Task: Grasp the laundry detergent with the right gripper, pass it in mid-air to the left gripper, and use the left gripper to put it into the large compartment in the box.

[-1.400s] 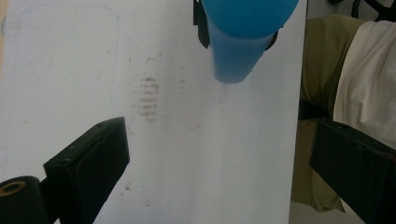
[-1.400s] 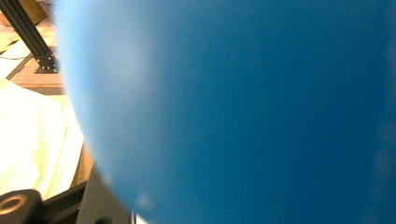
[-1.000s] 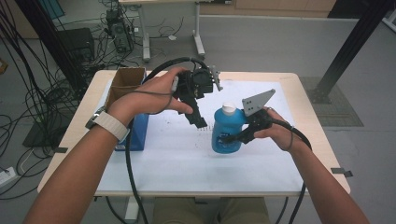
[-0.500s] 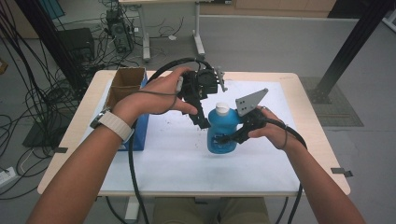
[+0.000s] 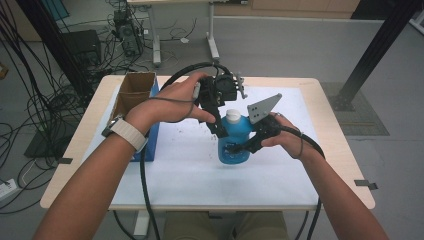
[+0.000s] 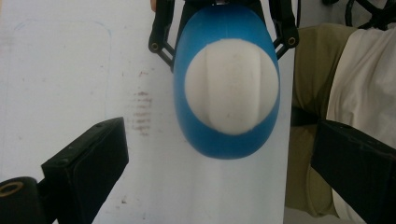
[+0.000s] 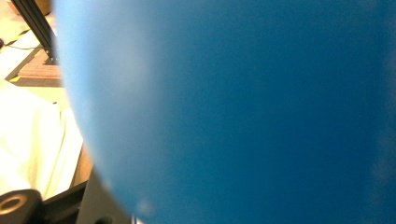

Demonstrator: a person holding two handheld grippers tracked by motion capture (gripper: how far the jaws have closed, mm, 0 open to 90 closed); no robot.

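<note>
The counter (image 5: 320, 185) carries a white mat, and at its left edge stands an open cardboard box (image 5: 131, 93) with a blue side. Near the middle of the mat I have the blue bottle (image 5: 235, 142) upright, its base on or just off the surface; I cannot tell which. My right tongs (image 5: 235, 149) are clamped on the bottle's lower body from the right side, and their own camera sits so close that blue plastic blurs across it. My left tongs (image 5: 218, 127) hang above the bottle with jaws spread wide, looking straight down on the white cap (image 6: 232, 84), which sits between them but untouched.

My worry is the cap grab: if the left jaws close off-centre, they could shove the neck sideways and tip the bottle in the right grip. The smooth, rounded plastic might also spin or slip once I twist.
</note>
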